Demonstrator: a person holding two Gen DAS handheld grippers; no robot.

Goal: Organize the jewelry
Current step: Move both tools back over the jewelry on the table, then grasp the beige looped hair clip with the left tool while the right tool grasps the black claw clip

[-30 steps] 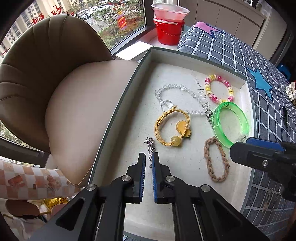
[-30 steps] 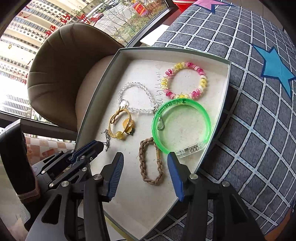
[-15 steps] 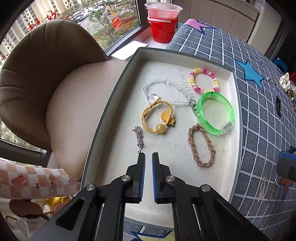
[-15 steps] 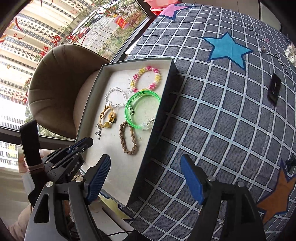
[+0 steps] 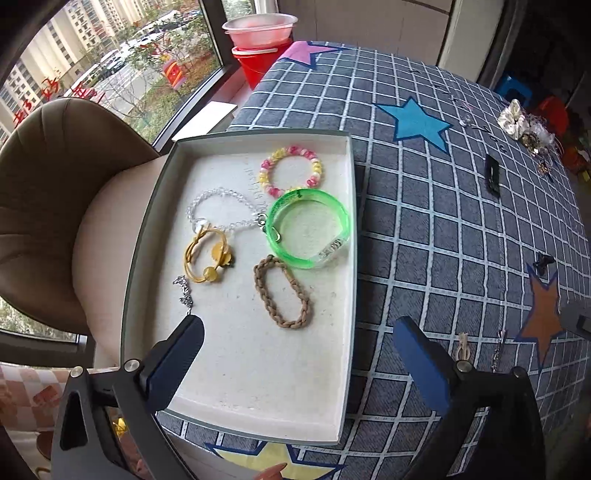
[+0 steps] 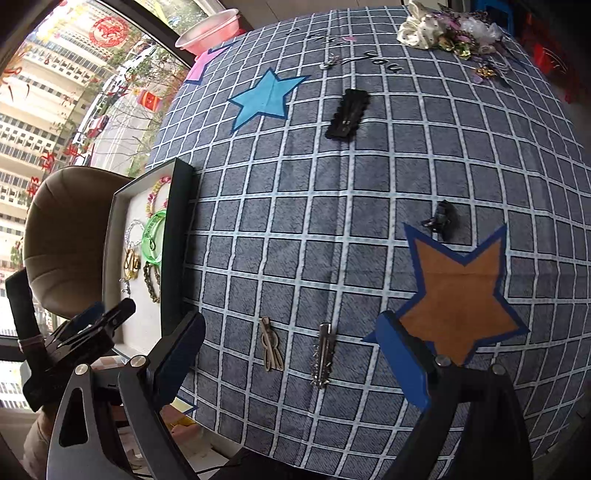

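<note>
A shallow grey tray [image 5: 352,236] holds a green bangle [image 5: 308,230], a pink-yellow bead bracelet [image 5: 291,173], a clear bead bracelet [image 5: 221,212], a yellow hair tie [image 5: 208,258], a braided brown band [image 5: 282,293] and a small silver chain [image 5: 183,293]. My left gripper [image 5: 299,360] is open and empty above the tray's near end. My right gripper [image 6: 291,360] is open and empty over the cloth, above a beige hair clip [image 6: 271,349] and a silver hair clip [image 6: 323,354]. The tray [image 6: 173,251] lies to its left.
A checked tablecloth with stars [image 6: 351,206] covers the table. A black clip [image 6: 347,114], a dark claw clip [image 6: 443,219] and a pile of scrunchies [image 6: 443,31] lie farther off. A brown chair [image 5: 48,206] stands beside the tray. Red buckets [image 5: 258,48] sit by the window.
My left gripper has opened and pulled back from the tray. My right gripper has swung right, away from the tray, out over the hair clips on the cloth.
</note>
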